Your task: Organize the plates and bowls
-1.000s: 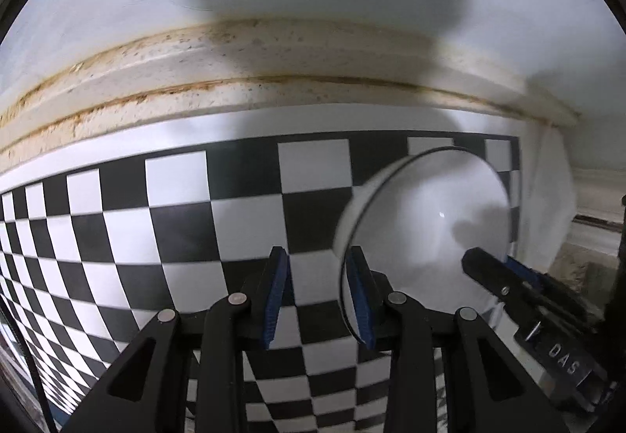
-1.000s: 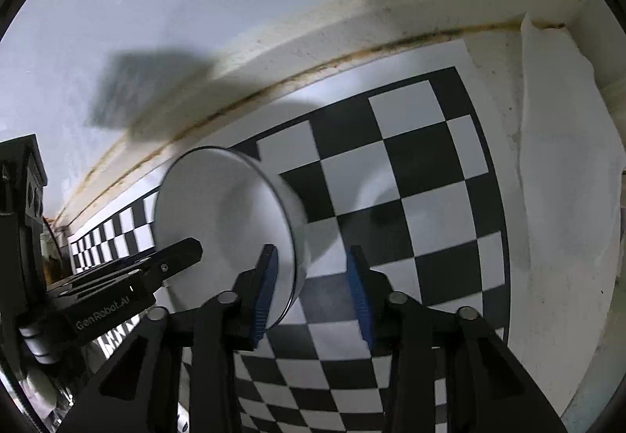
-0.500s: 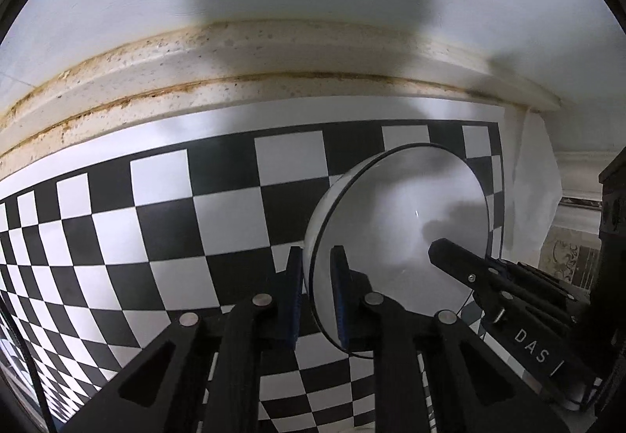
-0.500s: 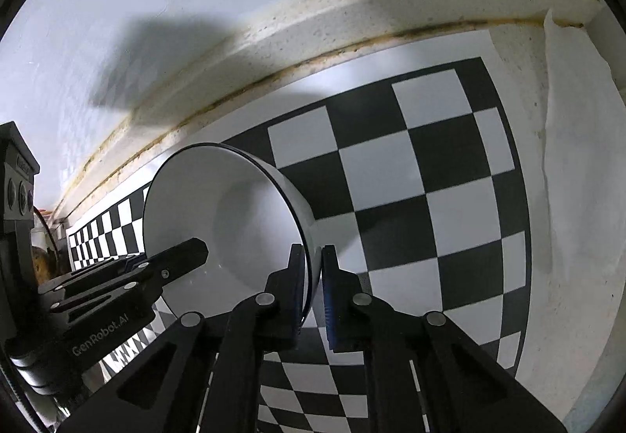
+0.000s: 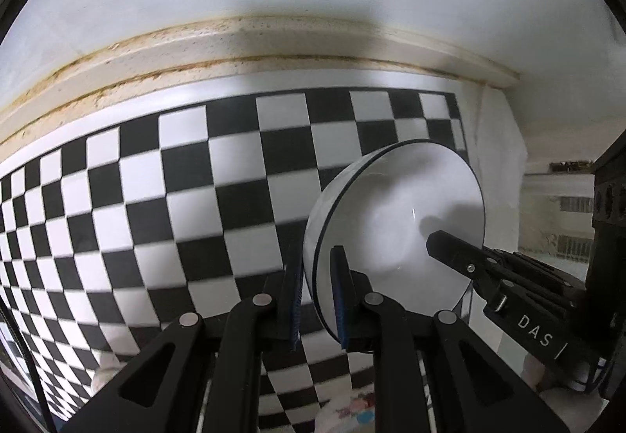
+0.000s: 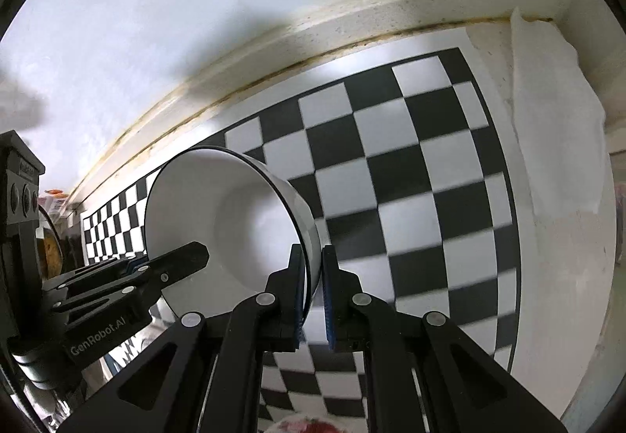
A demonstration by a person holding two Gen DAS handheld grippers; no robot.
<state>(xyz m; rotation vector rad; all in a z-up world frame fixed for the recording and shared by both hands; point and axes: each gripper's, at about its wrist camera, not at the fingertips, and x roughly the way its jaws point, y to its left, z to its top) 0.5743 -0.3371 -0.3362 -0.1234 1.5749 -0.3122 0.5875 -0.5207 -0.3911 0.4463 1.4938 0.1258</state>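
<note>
A white bowl with a thin dark rim (image 5: 395,221) is held between both grippers above the checkered mat (image 5: 156,198). My left gripper (image 5: 317,300) is shut on the bowl's left rim, one blue pad inside and one outside. My right gripper (image 6: 312,288) is shut on the opposite rim of the same bowl (image 6: 234,221). In each view the bowl's open side faces the other gripper. The right gripper shows in the left wrist view (image 5: 454,249), the left one in the right wrist view (image 6: 187,257).
The black-and-white checkered mat (image 6: 411,178) lies on a counter against a white wall with a stained ledge (image 5: 274,49). A white cloth (image 6: 555,119) lies at the mat's right edge. A floral-patterned object (image 6: 301,425) shows below the right gripper.
Both grippers closed from open onto the bowl's rim. The bowl has been lifted off the mat and the view has pulled back from the counter.
</note>
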